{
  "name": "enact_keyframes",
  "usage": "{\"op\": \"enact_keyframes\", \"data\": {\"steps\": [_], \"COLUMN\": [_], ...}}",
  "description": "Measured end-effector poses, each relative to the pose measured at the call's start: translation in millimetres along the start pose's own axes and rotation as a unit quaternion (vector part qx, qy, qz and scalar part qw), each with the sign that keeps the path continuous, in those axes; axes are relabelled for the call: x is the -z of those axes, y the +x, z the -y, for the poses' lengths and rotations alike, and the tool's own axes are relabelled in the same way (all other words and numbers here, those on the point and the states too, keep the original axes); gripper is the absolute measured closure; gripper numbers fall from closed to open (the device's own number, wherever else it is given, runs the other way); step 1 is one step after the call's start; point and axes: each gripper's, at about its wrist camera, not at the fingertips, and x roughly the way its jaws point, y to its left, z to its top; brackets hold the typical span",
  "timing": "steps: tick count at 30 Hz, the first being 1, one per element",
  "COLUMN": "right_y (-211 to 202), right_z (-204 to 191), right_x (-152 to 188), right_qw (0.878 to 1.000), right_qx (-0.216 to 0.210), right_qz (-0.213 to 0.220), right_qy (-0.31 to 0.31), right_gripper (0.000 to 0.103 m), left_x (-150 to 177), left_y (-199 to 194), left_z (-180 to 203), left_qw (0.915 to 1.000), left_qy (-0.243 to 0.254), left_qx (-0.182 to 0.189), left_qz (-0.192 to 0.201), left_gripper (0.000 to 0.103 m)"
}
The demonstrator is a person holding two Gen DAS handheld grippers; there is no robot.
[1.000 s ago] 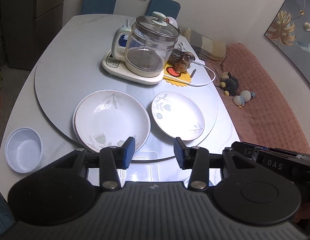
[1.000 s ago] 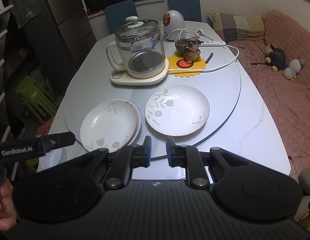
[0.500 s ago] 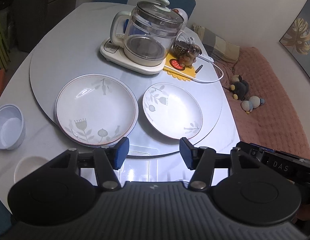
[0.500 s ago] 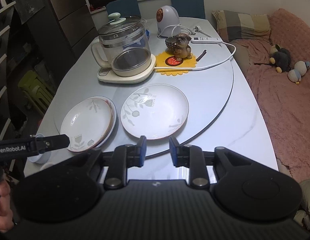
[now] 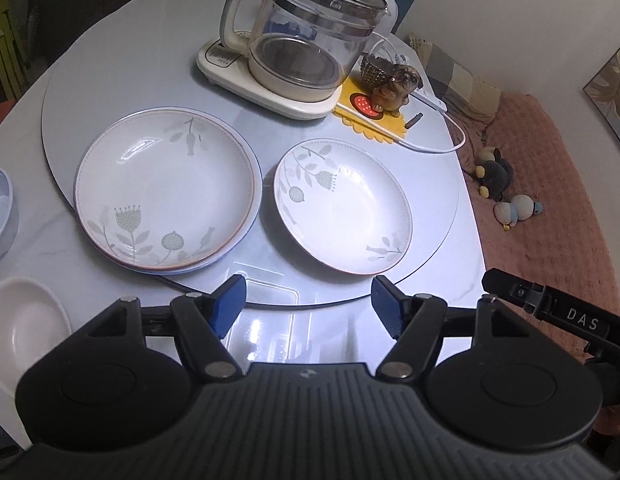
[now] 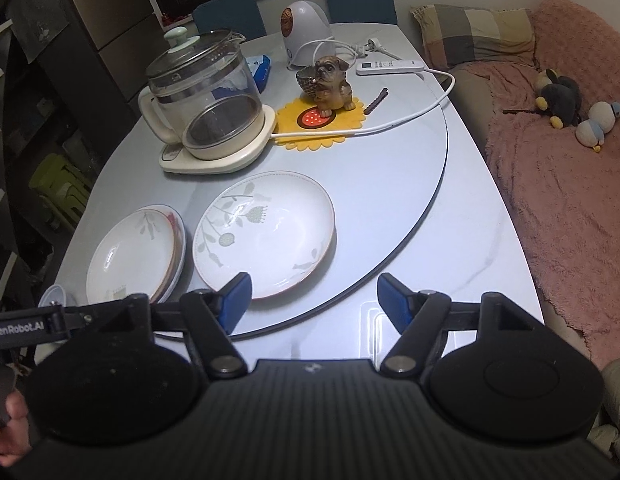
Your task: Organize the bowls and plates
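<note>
A stack of floral plates lies on the left of the grey turntable; it also shows in the right wrist view. A single floral plate lies to its right, also in the right wrist view. A pale blue bowl and a white bowl sit on the table at the left edge. My left gripper is open and empty, just short of the turntable's near edge. My right gripper is open and empty, near the single plate's front rim.
A glass kettle on a cream base stands at the back of the turntable, beside a dog figurine on a yellow mat. A white cable runs across the table. A pink sofa with soft toys lies to the right.
Both grippers have opened wide; the right was nearly shut before. Both have moved closer to the plates, and the white bowl has come into the left view.
</note>
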Motion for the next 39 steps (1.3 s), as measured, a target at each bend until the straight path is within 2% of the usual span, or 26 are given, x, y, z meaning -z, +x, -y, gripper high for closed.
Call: {"op": "enact_keyframes", "data": {"steps": [6,19,23,30,35,38,39], "right_y": [21,77,90,124,149,163,167], "right_z": [13,37,41,44,41,38,37], "right_x": [-6,-28,-40,-49,-53,-57,-58], "right_qw": [1.0,0.998,0.997,0.996,0.995,0.993,0.993], "right_qx": [-0.014,-0.048,-0.055,-0.068,-0.071,-0.082,-0.086], "right_qz": [-0.005,-0.038,-0.043,-0.058,-0.07,-0.075,-0.076], "right_qy": [0.0,-0.009,-0.012,-0.016,-0.029,-0.032,-0.034], "right_gripper": [0.032,0.033,0.035,0.043,0.056,0.062,0.067], "left_x": [0,-10,-15,-20,-27,-31,-32], "left_y": [27,78,91,114,129,141,144], "left_z": [0,-7,-10,-18,-23,-27,-27], "left_qw": [0.9998,0.9961,0.9936,0.9909,0.989,0.9872,0.9871], "left_qy": [-0.016,-0.085,-0.108,-0.129,-0.146,-0.156,-0.157], "left_qx": [-0.002,-0.009,0.0,-0.011,-0.006,-0.013,-0.014], "left_qz": [-0.006,-0.023,-0.032,-0.039,-0.025,-0.029,-0.029], "left_gripper": [0.029,0.03,0.03,0.031,0.041,0.053,0.059]}}
